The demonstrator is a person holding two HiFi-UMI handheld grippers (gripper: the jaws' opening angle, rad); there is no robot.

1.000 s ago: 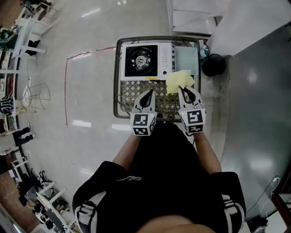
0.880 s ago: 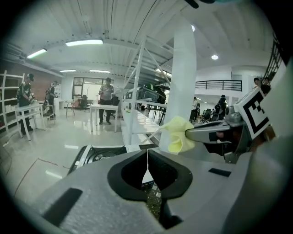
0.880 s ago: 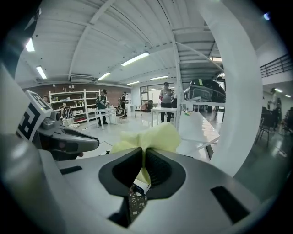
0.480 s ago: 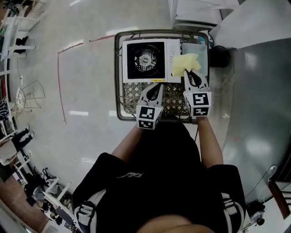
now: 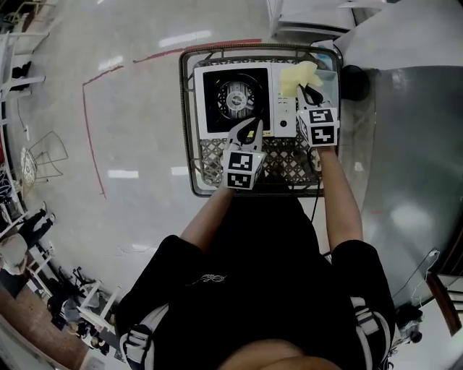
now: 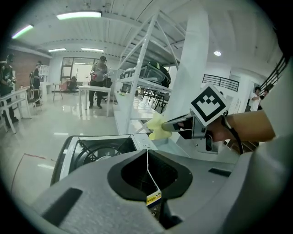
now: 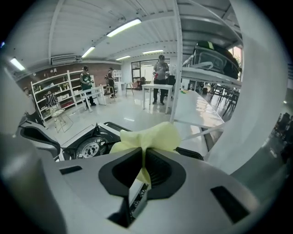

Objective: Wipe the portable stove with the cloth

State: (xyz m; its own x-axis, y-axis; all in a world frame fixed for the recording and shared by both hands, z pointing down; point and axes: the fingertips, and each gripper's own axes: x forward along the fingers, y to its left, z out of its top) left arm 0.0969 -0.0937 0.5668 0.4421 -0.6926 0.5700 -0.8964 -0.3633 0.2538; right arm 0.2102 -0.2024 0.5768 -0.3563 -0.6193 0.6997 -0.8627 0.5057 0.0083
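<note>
The white portable stove with a black burner sits in a wire basket. My right gripper is shut on the yellow cloth, which hangs over the stove's right control panel near its far corner. The right gripper view shows the cloth bunched between the jaws of that gripper, with the burner below to the left. My left gripper hovers at the stove's near edge, shut and holding nothing. In the left gripper view the stove lies ahead and the cloth is to the right.
A pale green pad lies in the basket right of the stove. A black round object stands just outside the basket's right rim. A grey metal surface runs along the right, and a white rack stands beyond the basket.
Both grippers have moved forward over the basket. The right one has carried the cloth from the basket's mesh up onto the stove's right side; the left one has reached the stove's near edge.
</note>
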